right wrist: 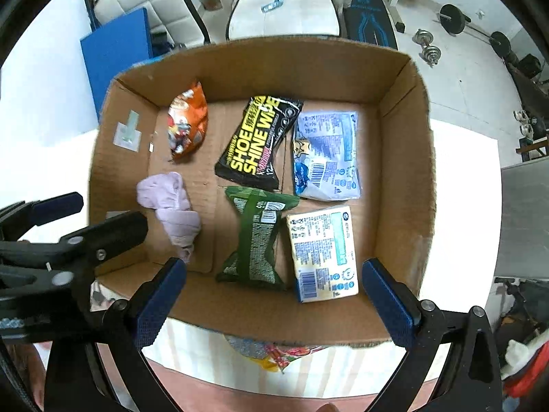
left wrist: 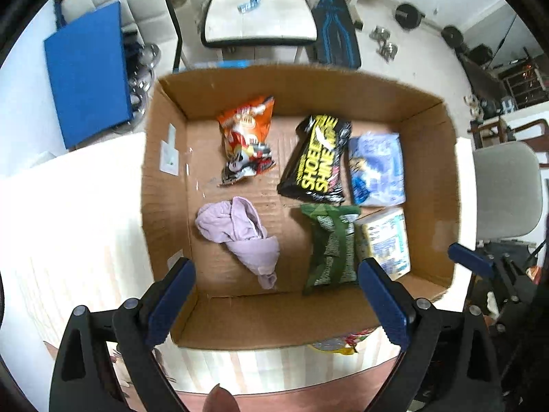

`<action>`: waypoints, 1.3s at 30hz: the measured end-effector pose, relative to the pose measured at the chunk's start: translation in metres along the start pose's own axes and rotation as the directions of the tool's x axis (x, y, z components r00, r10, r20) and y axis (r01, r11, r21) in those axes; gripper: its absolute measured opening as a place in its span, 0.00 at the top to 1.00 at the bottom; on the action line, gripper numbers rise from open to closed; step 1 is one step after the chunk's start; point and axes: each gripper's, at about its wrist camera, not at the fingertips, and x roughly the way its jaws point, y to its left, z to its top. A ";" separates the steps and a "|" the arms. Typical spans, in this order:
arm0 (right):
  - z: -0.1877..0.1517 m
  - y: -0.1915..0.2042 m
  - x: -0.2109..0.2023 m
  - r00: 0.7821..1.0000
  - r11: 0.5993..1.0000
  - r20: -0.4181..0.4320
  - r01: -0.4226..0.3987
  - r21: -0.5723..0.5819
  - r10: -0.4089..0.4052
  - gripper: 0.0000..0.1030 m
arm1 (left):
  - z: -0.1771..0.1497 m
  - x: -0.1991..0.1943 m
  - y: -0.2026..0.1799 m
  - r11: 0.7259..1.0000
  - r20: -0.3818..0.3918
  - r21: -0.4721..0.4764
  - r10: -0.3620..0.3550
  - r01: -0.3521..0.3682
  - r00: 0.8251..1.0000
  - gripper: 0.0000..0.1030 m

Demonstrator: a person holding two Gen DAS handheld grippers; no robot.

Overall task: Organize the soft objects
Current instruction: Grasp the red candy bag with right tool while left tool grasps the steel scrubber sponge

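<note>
Over the cardboard box [left wrist: 164, 185] we held both grippers, left gripper [left wrist: 274, 276] and right gripper [right wrist: 274, 271], jaws wide apart, lilac cloth [left wrist: 240, 233] lying loose inside.

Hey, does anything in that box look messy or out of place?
The lilac cloth lies crumpled, not folded, and the orange snack bag sits askew, apart from the other packs. Another wrapper pokes out from under the box.

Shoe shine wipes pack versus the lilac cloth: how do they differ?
The shoe shine wipes pack is black, glossy and printed with yellow lettering; the lilac cloth is plain, matte fabric. The pack lies flat; the cloth is crumpled and twisted. Both rest loose in the cardboard box.
</note>
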 end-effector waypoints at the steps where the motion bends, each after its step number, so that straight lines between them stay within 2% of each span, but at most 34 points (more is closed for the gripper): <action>1: -0.003 -0.001 -0.005 1.000 1.000 0.009 -0.008 0.009 0.008 0.00 | -0.004 -0.002 -0.003 1.000 0.019 -0.006 0.002 -0.002 1.000 0.06; 4: -0.014 -0.003 -0.018 0.998 0.999 0.050 -0.031 0.025 0.030 0.00 | -0.015 -0.023 -0.007 1.000 0.077 -0.018 0.004 -0.003 0.997 0.06; 6: -0.025 -0.008 -0.029 0.995 0.997 0.068 -0.070 0.039 0.067 0.00 | -0.024 -0.035 -0.008 0.999 0.119 -0.027 0.036 -0.033 0.992 0.06; 10: -0.058 -0.029 -0.047 0.989 0.987 0.109 -0.109 0.117 0.097 0.00 | -0.059 -0.056 -0.014 0.990 0.225 -0.067 0.137 -0.125 0.965 0.06; 12: -0.086 -0.048 -0.056 0.981 0.975 0.160 -0.137 0.174 0.109 0.00 | -0.084 -0.061 -0.013 0.978 0.267 -0.111 0.198 -0.174 0.943 0.06; 15: -0.124 -0.071 -0.049 0.974 0.952 0.194 -0.166 0.257 0.118 0.00 | -0.118 -0.056 -0.007 0.968 0.288 -0.172 0.229 -0.185 0.930 0.06; 17: -0.150 -0.087 -0.028 0.972 0.919 0.186 -0.201 0.340 0.144 0.00 | -0.139 -0.039 -0.001 0.960 0.244 -0.208 0.237 -0.188 0.940 0.06; 19: -0.166 -0.098 0.006 0.966 0.871 0.149 -0.254 0.421 0.210 0.00 | -0.155 -0.015 0.003 0.964 0.181 -0.222 0.191 -0.149 0.965 0.06; 21: -0.172 -0.103 0.039 0.958 0.833 0.107 -0.283 0.475 0.265 0.06 | -0.167 0.015 0.006 0.965 0.093 -0.228 0.155 -0.131 0.984 0.06; 23: -0.172 -0.102 0.069 0.957 0.813 0.087 -0.282 0.509 0.278 0.15 | -0.174 0.031 0.008 0.963 0.056 -0.231 0.157 -0.140 0.986 0.06; 25: -0.169 -0.100 0.091 0.958 0.805 0.081 -0.276 0.524 0.276 0.18 | -0.184 0.047 0.007 0.958 0.051 -0.225 0.196 -0.180 0.979 0.06; 26: -0.166 -0.097 0.101 0.957 0.803 0.079 -0.278 0.527 0.280 0.25 | -0.187 0.052 0.008 0.954 0.045 -0.220 0.219 -0.204 0.975 0.06; 27: -0.163 -0.094 0.110 0.957 0.805 0.073 -0.278 0.524 0.282 0.33 | -0.188 0.061 0.009 0.951 0.028 -0.216 0.232 -0.220 0.972 0.06; 28: -0.162 -0.092 0.116 0.957 0.810 0.065 -0.275 0.518 0.283 0.50 | -0.191 0.069 0.012 0.953 0.008 -0.218 0.218 -0.212 0.976 0.06; 29: -0.160 -0.088 0.123 0.958 0.819 0.045 -0.265 0.508 0.282 0.55 | -0.194 0.074 0.015 0.953 -0.006 -0.225 0.206 -0.202 0.979 0.06; 30: -0.160 -0.086 0.127 0.959 0.827 0.031 -0.258 0.500 0.280 0.55 | -0.195 0.080 0.018 0.952 -0.021 -0.233 0.199 -0.199 0.980 0.06; 32: -0.163 -0.087 0.125 0.958 0.835 0.032 -0.264 0.482 0.284 0.69 | -0.196 0.084 0.020 0.954 -0.036 -0.233 0.188 -0.191 0.981 0.06; 35: -0.170 -0.094 0.115 0.965 0.878 -0.009 -0.234 0.418 0.261 0.80 | -0.191 0.088 0.019 0.962 -0.047 -0.221 0.157 -0.164 0.986 0.06; 37: -0.179 -0.108 0.105 0.977 0.910 -0.035 -0.185 0.370 0.212 0.81 | -0.185 0.092 0.011 0.970 -0.059 -0.193 0.136 -0.145 0.989 0.06; 39: -0.184 -0.122 0.100 0.979 0.923 -0.065 -0.158 0.352 0.193 0.81 | -0.179 0.096 0.001 0.977 -0.065 -0.171 0.116 -0.126 0.991 0.06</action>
